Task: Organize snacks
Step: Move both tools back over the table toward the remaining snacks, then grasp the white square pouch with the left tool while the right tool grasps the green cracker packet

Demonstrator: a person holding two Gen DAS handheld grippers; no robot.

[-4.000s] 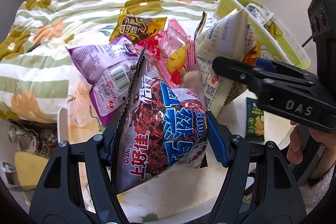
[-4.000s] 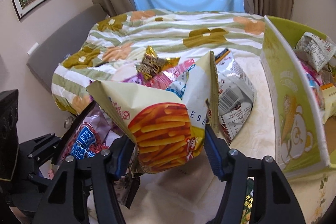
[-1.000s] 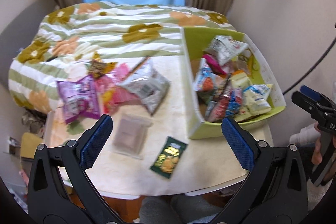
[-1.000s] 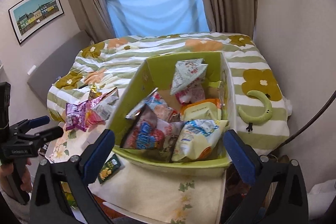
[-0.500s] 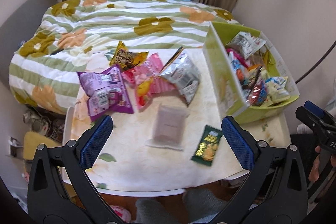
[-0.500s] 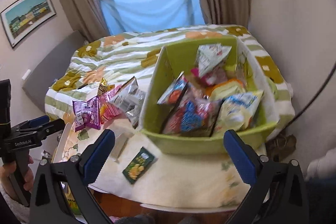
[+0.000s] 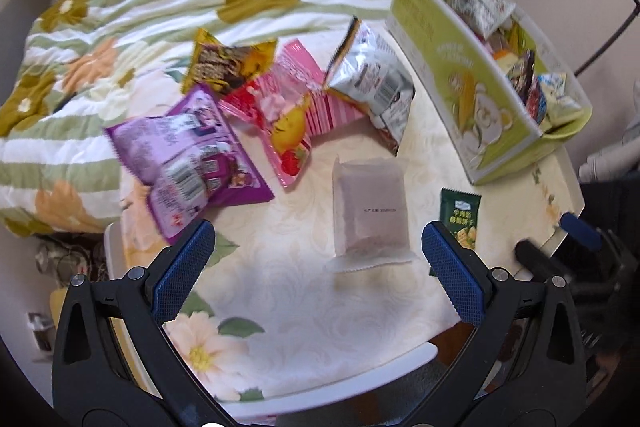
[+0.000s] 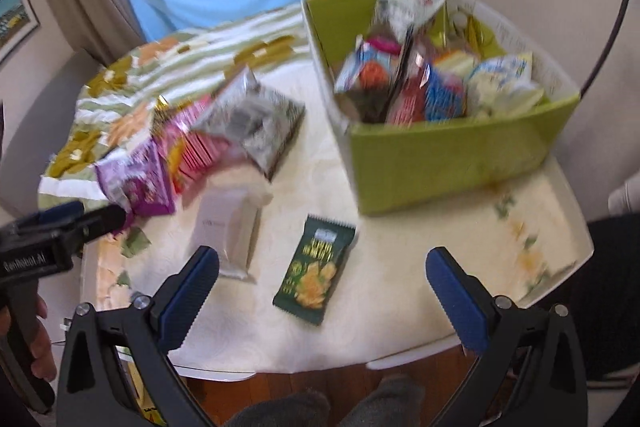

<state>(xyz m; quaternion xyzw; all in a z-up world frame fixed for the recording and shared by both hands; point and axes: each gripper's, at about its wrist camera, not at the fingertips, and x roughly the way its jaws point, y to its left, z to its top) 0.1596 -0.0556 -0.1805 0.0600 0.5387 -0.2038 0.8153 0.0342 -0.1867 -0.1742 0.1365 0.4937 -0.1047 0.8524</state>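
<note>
A green box [image 8: 448, 155] at 2 o'clock on the table stands packed with upright snack bags. A dark green packet [image 8: 316, 273] lies flat just beside a pale translucent pouch [image 7: 370, 209]. At 10 o'clock purple [image 7: 188, 155], pink [image 7: 288, 107], gold [image 7: 228, 65] and silver [image 7: 372, 77] bags overlap.

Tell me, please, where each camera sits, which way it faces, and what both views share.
Left wrist: on the left gripper, looking down at loose packets; its open fingers show.
Right wrist: on the right gripper, facing the green box; open fingers, the other gripper and socked feet show.
Shared: the white packet, dark green packet, and box.
</note>
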